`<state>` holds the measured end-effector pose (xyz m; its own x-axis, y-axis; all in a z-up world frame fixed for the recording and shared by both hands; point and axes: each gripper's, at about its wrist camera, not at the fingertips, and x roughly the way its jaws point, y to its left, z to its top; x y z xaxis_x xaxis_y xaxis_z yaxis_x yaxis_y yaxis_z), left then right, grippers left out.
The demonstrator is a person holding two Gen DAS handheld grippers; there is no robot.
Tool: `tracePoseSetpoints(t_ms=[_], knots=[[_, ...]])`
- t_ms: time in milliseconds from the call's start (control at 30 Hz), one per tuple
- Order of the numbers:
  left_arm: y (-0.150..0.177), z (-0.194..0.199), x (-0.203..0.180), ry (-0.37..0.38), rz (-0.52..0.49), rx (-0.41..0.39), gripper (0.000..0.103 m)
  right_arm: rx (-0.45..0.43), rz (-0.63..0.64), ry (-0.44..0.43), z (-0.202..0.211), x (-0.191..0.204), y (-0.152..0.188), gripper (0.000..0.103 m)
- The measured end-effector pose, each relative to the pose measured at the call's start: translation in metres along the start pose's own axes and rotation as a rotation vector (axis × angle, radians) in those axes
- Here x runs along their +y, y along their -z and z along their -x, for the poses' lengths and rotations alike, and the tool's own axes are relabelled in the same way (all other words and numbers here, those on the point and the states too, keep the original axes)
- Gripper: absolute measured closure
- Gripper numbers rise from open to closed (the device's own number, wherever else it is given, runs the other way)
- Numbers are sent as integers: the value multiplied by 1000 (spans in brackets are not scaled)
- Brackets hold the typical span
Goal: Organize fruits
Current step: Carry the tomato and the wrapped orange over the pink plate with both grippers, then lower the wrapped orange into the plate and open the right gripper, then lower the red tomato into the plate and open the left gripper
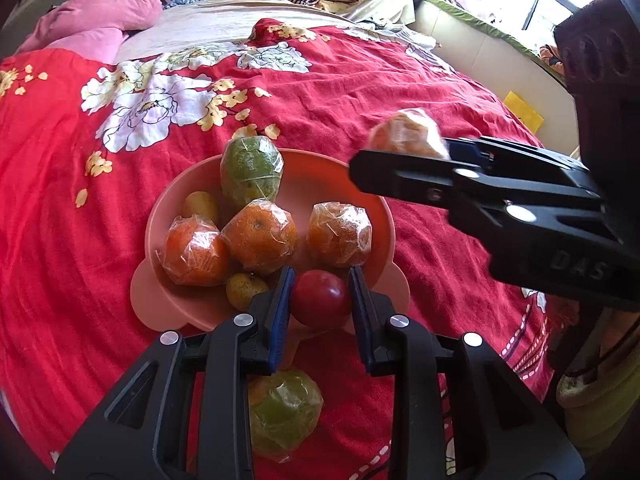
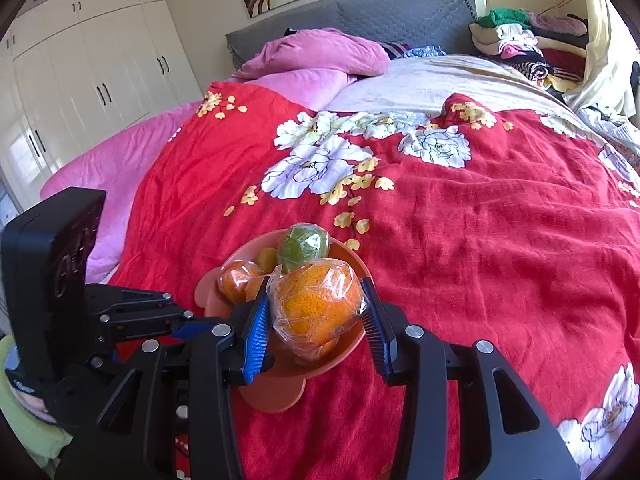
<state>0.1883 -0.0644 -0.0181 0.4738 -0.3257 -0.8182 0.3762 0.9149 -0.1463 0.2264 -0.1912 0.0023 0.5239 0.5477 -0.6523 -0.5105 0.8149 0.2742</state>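
A salmon-pink bowl (image 1: 168, 208) sits on the red flowered bedspread. It holds a plastic-wrapped green fruit (image 1: 251, 172), three wrapped oranges (image 1: 260, 236) and small yellow fruits (image 1: 244, 290). My left gripper (image 1: 321, 276) is shut on a red fruit (image 1: 320, 300) over the bowl's near rim. My right gripper (image 2: 316, 286) is shut on a wrapped orange (image 2: 316, 304), held above the bowl's right side; in the left wrist view that orange (image 1: 408, 134) hangs to the right of the bowl. Another wrapped green-yellow fruit (image 1: 284, 412) lies on the bedspread beneath my left gripper.
The red bedspread (image 2: 480, 220) stretches wide around the bowl. A pink quilt (image 2: 312, 56) and a grey headboard (image 2: 400, 12) lie at the far end, with a pile of folded clothes (image 2: 516, 48) at the back right. White wardrobes (image 2: 92, 72) stand to the left.
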Motion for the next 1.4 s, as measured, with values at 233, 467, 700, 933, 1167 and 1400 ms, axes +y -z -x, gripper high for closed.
tracePoseSetpoints(t_ms=[233,467,700,933,1167,1400], knots=[[0,-3,2,-3,4,4,82,36,21,-14,-25,3,-12,62],[2,-4,3,-2,11,0,82,50,16,-8,-40,-1,-9,62],[1,-6,4,-2,15,4,82,57,29,1,-48,1,-7,62],[1,-7,5,-1,21,1,82,53,9,9,-46,-7,-6,60],[2,-8,5,-3,27,3,82,31,7,9,-40,-9,-6,47],[2,-8,5,-5,29,1,82,-1,-18,20,-31,-15,-7,38]])
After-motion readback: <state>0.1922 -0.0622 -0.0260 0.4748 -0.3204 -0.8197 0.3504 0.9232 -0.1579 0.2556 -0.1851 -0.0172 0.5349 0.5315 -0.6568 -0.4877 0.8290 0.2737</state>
